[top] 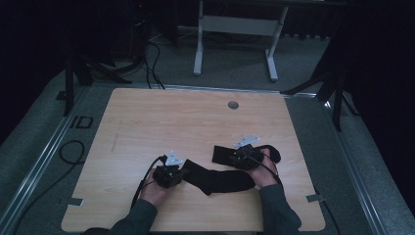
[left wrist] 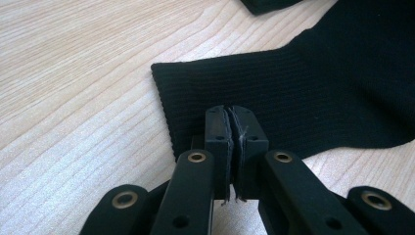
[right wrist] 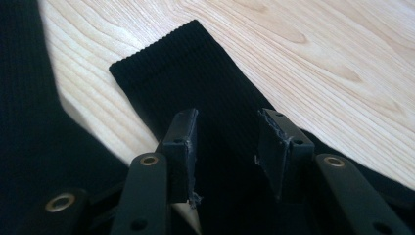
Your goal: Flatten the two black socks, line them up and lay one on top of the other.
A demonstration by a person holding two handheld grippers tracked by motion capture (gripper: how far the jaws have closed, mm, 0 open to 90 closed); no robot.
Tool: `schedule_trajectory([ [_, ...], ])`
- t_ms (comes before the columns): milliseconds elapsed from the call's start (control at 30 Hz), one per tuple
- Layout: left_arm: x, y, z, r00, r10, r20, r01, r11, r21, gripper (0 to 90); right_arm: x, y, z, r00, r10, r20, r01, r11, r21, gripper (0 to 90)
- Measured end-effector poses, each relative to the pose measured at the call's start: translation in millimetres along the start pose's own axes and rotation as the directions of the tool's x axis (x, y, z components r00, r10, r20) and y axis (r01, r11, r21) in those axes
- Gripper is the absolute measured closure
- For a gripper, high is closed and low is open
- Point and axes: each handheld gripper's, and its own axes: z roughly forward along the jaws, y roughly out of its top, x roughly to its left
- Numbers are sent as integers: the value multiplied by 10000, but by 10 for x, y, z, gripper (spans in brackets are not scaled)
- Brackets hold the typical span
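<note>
Two black socks lie on the wooden table (top: 186,117). The longer sock (top: 220,180) stretches across the front middle; its ribbed cuff (left wrist: 195,83) is at its left end. My left gripper (top: 182,172) (left wrist: 230,115) is shut, pads pressed together, tips resting low on that cuff; no fabric shows between the pads. The second sock (top: 222,153) (right wrist: 181,68) lies just behind, to the right. My right gripper (top: 235,157) (right wrist: 227,132) stands open over it, one jaw on either side of the flat ribbed fabric, pads not pressing. The longer sock (right wrist: 24,122) darkens the right gripper view's left edge.
A round grey grommet (top: 233,105) sits near the table's far edge. Beyond the table stand a white desk frame (top: 198,49) and dark tripod legs (top: 337,98). A cable loop (top: 71,152) lies on the floor at the left. Bare wood spreads behind the socks.
</note>
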Motion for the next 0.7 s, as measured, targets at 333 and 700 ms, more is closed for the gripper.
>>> schedule_trajectory([
  [333,-6,-1,0,10000,-1,-18,1,10000,-3,864,-34,123,268,9955,249,-917,-184,9974,703,537],
  [700,-42,-1,-4,10000,-13,-62,13,10000,55,857,13,303,391,9921,758,-1000,-675,9941,845,766],
])
